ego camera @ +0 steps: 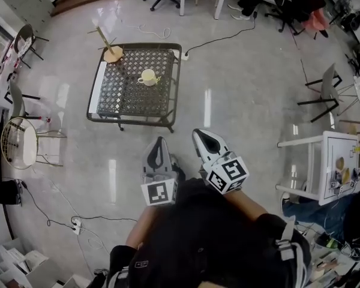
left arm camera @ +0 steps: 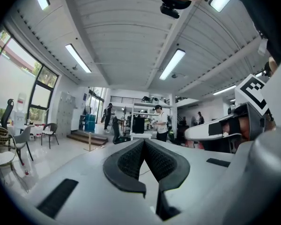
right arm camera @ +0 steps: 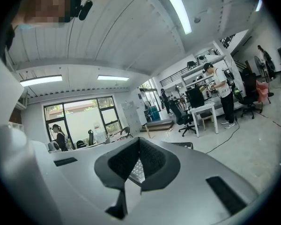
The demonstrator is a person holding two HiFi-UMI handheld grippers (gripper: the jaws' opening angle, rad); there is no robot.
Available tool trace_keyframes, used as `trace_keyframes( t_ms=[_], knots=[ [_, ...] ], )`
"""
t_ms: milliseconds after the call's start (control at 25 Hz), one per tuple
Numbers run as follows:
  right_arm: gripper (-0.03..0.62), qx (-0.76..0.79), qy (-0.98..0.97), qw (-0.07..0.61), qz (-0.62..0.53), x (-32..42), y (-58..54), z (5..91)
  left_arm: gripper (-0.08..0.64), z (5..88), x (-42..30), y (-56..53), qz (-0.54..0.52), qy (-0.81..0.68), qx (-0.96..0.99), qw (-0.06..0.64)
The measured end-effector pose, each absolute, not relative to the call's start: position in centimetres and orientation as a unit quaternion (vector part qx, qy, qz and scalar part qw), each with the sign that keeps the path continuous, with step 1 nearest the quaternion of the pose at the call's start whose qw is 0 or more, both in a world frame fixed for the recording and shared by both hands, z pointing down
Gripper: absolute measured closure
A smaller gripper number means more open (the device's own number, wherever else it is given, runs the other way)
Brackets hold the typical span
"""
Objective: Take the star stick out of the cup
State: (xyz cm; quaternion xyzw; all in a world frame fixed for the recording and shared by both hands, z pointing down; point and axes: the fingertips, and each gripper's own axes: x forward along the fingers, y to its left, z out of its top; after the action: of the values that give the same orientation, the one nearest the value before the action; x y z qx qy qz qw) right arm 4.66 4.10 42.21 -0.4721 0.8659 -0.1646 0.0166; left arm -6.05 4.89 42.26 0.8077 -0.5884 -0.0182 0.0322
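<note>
Dead ahead at your twelve o'clock, well apart from you across bare floor, stands the black lattice table (ego camera: 108, 95). That's your landmark. Just off its middle, toward one o'clock, sits the cream cup (ego camera: 148, 77), upright and alone on the mesh. The star stick should be in there, but from the head view it's too small to make out, so treat its lean and height as unknown until you're closer.

Expect the stick to be light, thin and stiff. It won't fight you, but the cup looks light too and may ride up or tip with it, especially on that open mesh. My read: take the stick on its shaft just above the rim, not on the star, and lift straight up. If the cup drags, steady it with your other gripper.

Now your tools. Left gripper (ego camera: 159, 141) is at your eleven o'clock, low and close to your body, nose pointing at the table. In its own view the ribbed pads (left arm camera: 129, 161) meet at the tips, closed on nothing. Right gripper (ego camera: 199, 134) is at one o'clock, angled slightly inward. Its pads (right arm camera: 154, 158) are together as well, empty, with only the table's lattice glimpsed through the gap behind the tips. You'll need to open one up before you get to that cup.
</note>
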Motion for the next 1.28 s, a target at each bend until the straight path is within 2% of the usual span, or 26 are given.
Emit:
trace_keyframes(
  t_ms=[560, 1280],
  knots=[
    [0.583, -0.480, 0.858, 0.014, -0.184, 0.7, -3.4, 44.2, 0.545, 46.8, -9.3, -3.0, 0.013, -0.571, 0.820, 0.047],
    [0.583, -0.450, 0.865, 0.004, -0.220, 1.8, -17.8, 46.6, 0.543, 54.0, -6.9, -17.4, 0.121, -0.561, 0.817, 0.054]
  ],
)
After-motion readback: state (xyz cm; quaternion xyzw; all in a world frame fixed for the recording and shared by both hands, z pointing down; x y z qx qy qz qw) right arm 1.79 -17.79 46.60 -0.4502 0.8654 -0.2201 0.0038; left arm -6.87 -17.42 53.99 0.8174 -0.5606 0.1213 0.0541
